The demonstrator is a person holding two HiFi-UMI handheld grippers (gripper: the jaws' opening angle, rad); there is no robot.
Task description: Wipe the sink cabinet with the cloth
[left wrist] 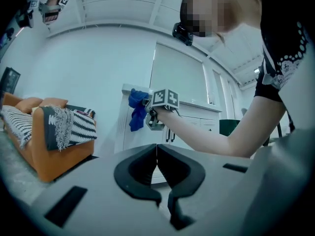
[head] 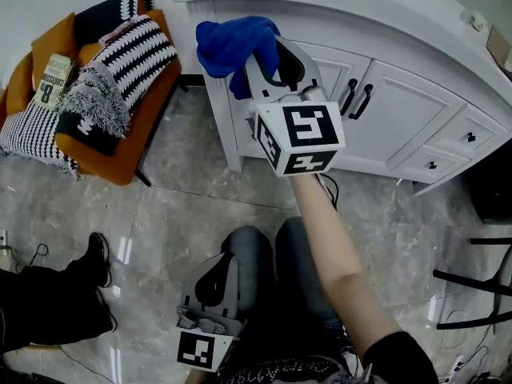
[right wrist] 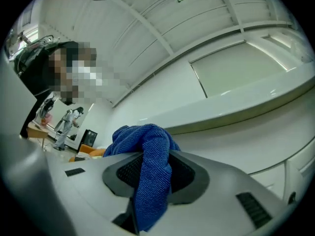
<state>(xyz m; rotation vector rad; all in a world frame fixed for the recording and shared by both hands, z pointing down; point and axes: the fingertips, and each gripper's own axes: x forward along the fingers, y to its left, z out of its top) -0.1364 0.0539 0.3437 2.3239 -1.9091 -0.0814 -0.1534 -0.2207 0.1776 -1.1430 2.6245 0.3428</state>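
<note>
Up at the cabinet's corner, cloth in the right jaws.
The right gripper [head: 268, 54] had its jaws clenched on a nubby blue terry cloth [head: 232, 42], bunched at the end corner of the white panelled cabinet [head: 392, 126], just under the smooth curved worktop [head: 336, 2]. The left gripper [head: 218, 274] hung low by the person's knees [head: 264, 250], jaws pressed together on nothing. An orange chair [head: 120, 146] heaped with fringed black-and-white striped throws [head: 128, 58] stood beside the cabinet on the glossy marbled floor [head: 200, 198].
</note>
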